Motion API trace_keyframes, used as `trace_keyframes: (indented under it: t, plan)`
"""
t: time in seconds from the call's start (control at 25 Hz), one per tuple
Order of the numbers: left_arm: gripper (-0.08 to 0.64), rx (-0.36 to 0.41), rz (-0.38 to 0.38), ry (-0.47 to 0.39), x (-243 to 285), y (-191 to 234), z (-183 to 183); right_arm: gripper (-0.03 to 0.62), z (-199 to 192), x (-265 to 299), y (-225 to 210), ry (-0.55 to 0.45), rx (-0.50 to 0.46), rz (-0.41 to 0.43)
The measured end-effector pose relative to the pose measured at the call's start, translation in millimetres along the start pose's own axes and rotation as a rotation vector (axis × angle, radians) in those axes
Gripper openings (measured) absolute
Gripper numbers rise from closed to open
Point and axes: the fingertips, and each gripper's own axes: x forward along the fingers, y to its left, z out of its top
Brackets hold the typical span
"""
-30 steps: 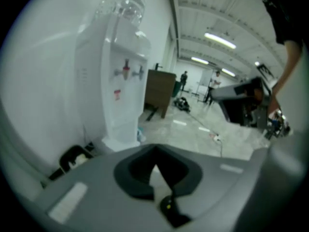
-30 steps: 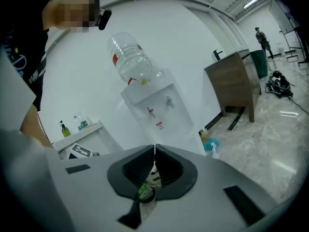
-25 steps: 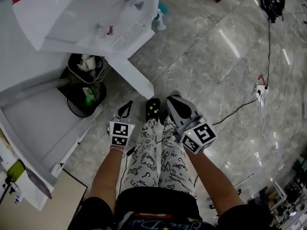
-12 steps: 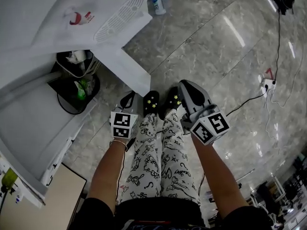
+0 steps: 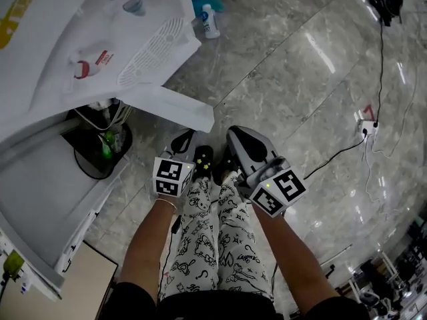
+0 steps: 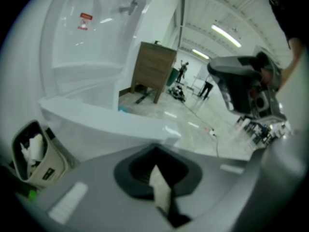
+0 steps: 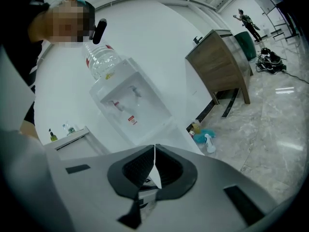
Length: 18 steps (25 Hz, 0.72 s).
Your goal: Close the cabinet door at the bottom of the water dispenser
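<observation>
Standing figure seen from above, facing a dispenser (image 5: 100,39) whose bottom door (image 5: 170,105) stands swung well out over the floor. The open cabinet shows a dark bin (image 5: 100,149) inside.

Left gripper (image 5: 181,141): jaws pressed together with nothing between them. Its tip is near the door's free corner, and no contact is visible. In the left gripper view the door (image 6: 106,124) lies as a white slab straight ahead of the tip, with the bin (image 6: 34,153) to its left.

Right gripper (image 5: 238,139): jaws likewise together and empty, held beside the left and farther from the door. Its own view looks up at the dispenser (image 7: 133,105).

Step in hand, as judged: the approach, with the door not yet pushed.

The next move probably calls for laying the closed left tip flat on the door's outer face near the free edge. It would then sweep toward the cabinet, following the hinge arc until the door seats.
</observation>
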Motion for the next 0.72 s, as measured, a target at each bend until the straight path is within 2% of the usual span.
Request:
trace_keyframes:
  t: [0.12,0.24,0.36,0.52,0.72]
  plan:
    - [-0.003,0.021,-0.039,-0.041,22,7,30,0.017,12,1,-5,-0.024,0.017,0.003]
    - [-0.003,0.061,-0.023,-0.074,39,21,60,0.017,22,1,-11,-0.041,0.034,-0.004]
    - [-0.003,0.070,0.046,-0.098,48,45,84,0.017,29,5,-15,-0.051,0.047,-0.006]
    - [-0.003,-0.002,0.164,-0.122,50,86,102,0.017,43,8,-14,-0.079,0.058,0.010]
    - [-0.003,-0.028,0.255,-0.064,52,125,101,0.017,50,9,-18,-0.093,0.074,0.014]
